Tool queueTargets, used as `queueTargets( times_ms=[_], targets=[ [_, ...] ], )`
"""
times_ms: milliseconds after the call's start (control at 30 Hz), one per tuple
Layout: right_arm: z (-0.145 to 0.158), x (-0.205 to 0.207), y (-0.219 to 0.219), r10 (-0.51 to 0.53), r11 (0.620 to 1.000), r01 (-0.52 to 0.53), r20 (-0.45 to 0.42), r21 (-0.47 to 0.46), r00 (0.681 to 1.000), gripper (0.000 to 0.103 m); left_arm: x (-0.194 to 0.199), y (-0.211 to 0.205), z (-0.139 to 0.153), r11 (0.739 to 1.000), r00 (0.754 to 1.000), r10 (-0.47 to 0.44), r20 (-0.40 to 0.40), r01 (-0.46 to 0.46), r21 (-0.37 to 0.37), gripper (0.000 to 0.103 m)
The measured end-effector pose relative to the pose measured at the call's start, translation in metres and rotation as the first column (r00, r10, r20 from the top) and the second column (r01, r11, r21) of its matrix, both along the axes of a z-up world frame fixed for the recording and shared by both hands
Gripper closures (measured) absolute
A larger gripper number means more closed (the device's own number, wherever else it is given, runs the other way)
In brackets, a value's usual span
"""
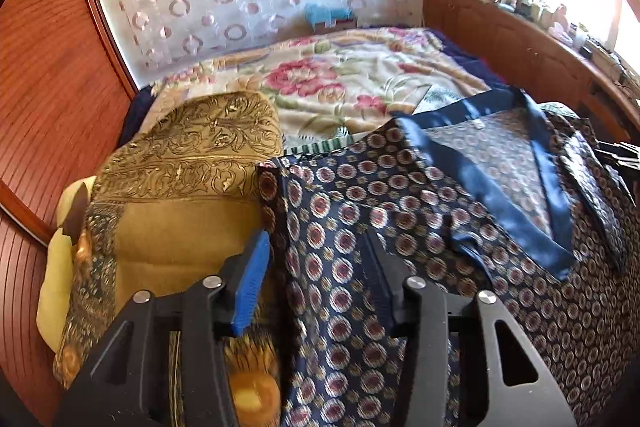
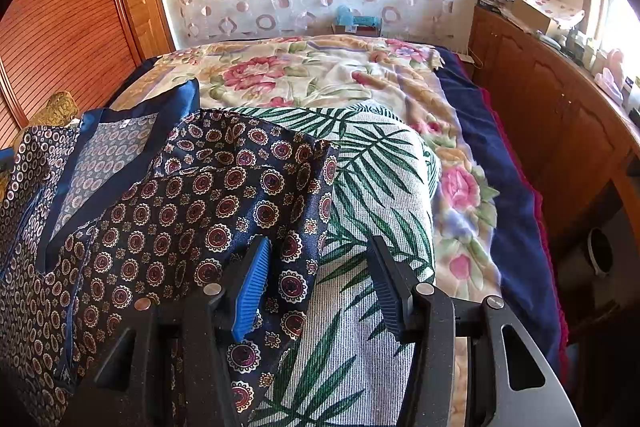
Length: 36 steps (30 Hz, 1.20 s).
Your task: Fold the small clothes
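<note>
A navy satin top [image 1: 360, 207] with a round medallion print and a plain blue neck trim [image 1: 500, 203] lies spread on the bed. In the left wrist view my left gripper [image 1: 316, 239] hangs over the top's left edge. Its jaws stand apart, the cloth lies flat between them and the pads do not press on it. In the right wrist view the same top [image 2: 180, 207] fills the left half. My right gripper [image 2: 319, 241] straddles its right edge, open. The blue left pad [image 2: 252, 283] rests over the cloth and the other finger sits above a palm-leaf fabric.
A gold patterned cushion [image 1: 180, 167] lies left of the top. The palm-leaf fabric [image 2: 372, 187] lies under its right side, on a floral blanket [image 2: 300, 75]. A wooden wardrobe [image 1: 48, 87] stands at the left, and a cluttered wooden cabinet [image 2: 540, 107] runs along the right.
</note>
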State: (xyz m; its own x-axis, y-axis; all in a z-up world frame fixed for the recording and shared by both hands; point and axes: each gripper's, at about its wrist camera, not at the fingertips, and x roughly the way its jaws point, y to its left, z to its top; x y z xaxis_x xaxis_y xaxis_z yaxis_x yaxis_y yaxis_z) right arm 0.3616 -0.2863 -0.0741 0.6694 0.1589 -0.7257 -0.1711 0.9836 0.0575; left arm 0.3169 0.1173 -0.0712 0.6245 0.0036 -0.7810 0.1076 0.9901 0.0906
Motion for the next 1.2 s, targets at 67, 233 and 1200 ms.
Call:
queueTargets(
  times_ms=[67,233,1200],
  targets=[
    [0.001,-0.001,0.003,0.008,1.0,-0.008,-0.002,-0.01,1.0,0.046,0.008,0.002,-0.005,1.0,1.0,0.011,-0.022,-0.011,0.011,0.056],
    [0.002,0.001,0.006,0.023,0.999,-0.023,-0.006,-0.037,1.0,0.041,0.02,-0.001,-0.014,0.999,0.999,0.018,-0.044,-0.016,0.046,0.057],
    [0.004,0.02,0.007,0.029,0.999,-0.03,-0.029,-0.042,0.999,0.044,0.019,0.012,-0.008,1.0,1.0,0.002,-0.001,-0.002,0.011,0.099]
  ],
)
